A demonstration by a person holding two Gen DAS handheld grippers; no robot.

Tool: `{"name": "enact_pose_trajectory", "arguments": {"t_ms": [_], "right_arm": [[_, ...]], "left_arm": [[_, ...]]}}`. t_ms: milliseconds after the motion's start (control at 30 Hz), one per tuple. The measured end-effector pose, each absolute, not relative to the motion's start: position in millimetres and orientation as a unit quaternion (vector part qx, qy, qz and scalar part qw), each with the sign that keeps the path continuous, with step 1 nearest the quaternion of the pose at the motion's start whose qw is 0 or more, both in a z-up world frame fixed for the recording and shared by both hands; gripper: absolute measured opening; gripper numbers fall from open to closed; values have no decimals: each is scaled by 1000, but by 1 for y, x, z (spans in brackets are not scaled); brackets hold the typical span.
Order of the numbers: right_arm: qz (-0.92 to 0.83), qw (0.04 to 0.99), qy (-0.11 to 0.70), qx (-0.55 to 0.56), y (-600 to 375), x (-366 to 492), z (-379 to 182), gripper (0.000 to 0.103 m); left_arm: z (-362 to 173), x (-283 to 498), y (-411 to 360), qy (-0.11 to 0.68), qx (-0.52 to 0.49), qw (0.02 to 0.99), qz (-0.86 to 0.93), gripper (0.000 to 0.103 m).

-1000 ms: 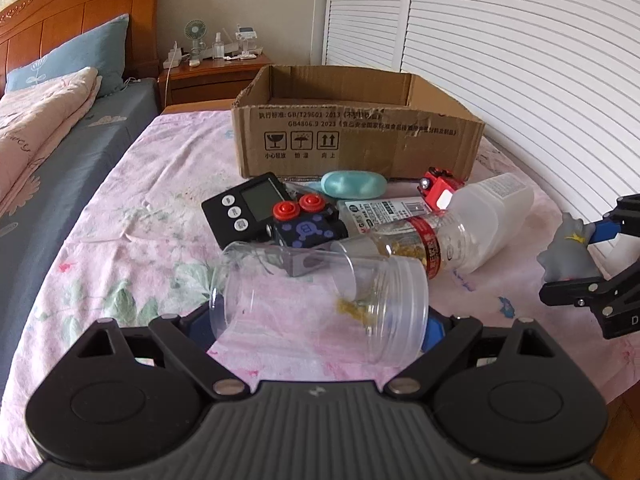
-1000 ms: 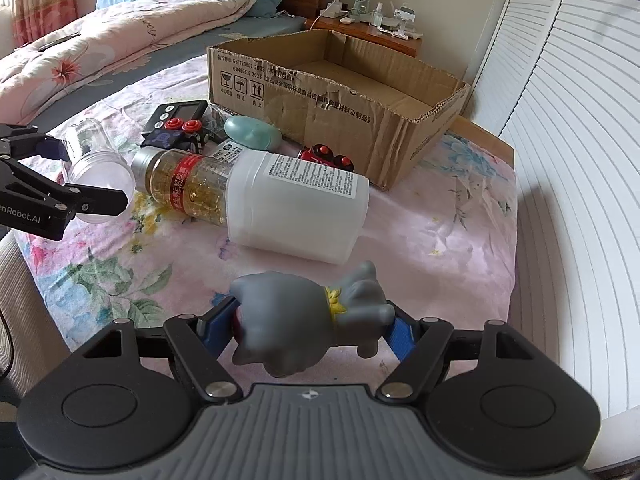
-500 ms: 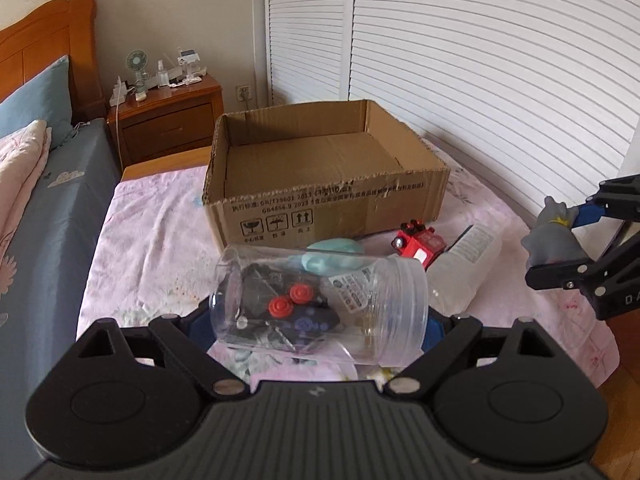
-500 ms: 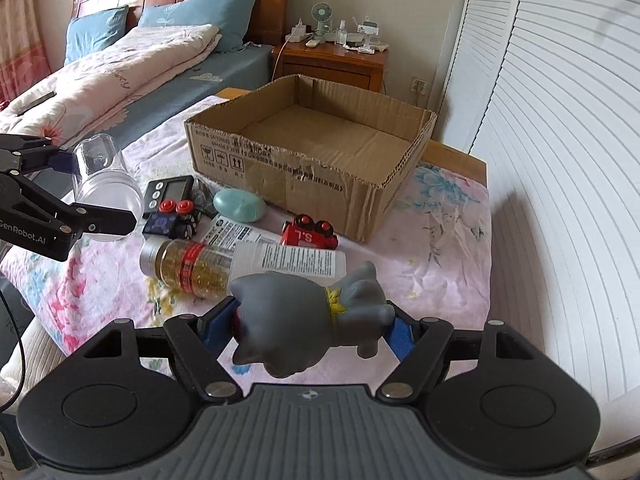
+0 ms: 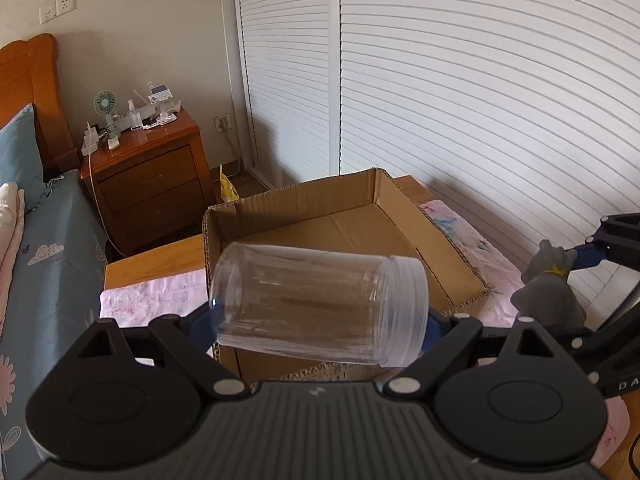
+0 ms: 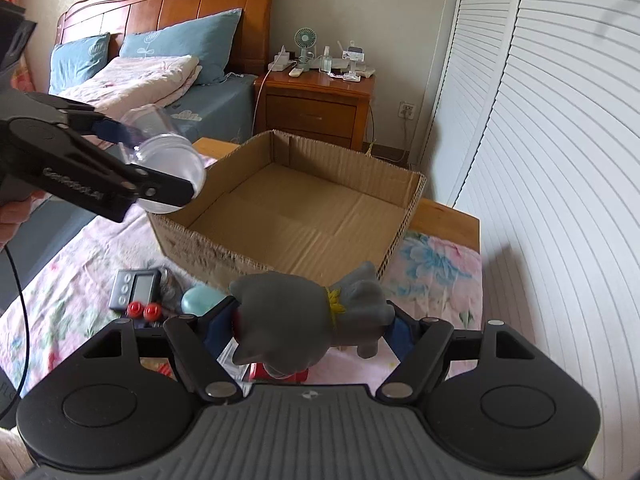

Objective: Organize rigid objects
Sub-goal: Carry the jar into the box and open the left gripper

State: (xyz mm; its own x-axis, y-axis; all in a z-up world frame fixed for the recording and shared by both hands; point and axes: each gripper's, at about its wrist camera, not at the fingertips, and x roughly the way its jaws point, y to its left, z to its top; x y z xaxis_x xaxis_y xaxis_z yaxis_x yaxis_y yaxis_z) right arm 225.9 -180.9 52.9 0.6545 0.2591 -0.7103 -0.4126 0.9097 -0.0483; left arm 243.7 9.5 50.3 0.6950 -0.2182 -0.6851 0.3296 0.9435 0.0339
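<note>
Left wrist view: my left tool (image 5: pixel 320 322) grips the jar (image 5: pixel 318 304), lifted off the bed since a second ago, now over the box (image 5: pixel 400 216). Right tool (image 6: pixel 308 326) clamps the cat (image 6: pixel 308 320) near its front wall. Both ready to drop in.

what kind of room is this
Most likely a home bedroom: a wooden headboard with blue pillows, a nightstand carrying a small fan, and white louvered doors. The cardboard box sits on a floral sheet.
</note>
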Motion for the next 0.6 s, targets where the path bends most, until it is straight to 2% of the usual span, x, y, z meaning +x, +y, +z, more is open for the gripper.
{"name": "enact_pose_trajectory", "arguments": {"t_ms": [367,600], "right_arm": [[176,904,379,-89,-177,271,50,79],[176,899,391,-90,-172,274,43,79]], "left_arm": [[22,340,-4,391,73,911,-111,94],[10,330,13,411,53,902,-118,94]]}}
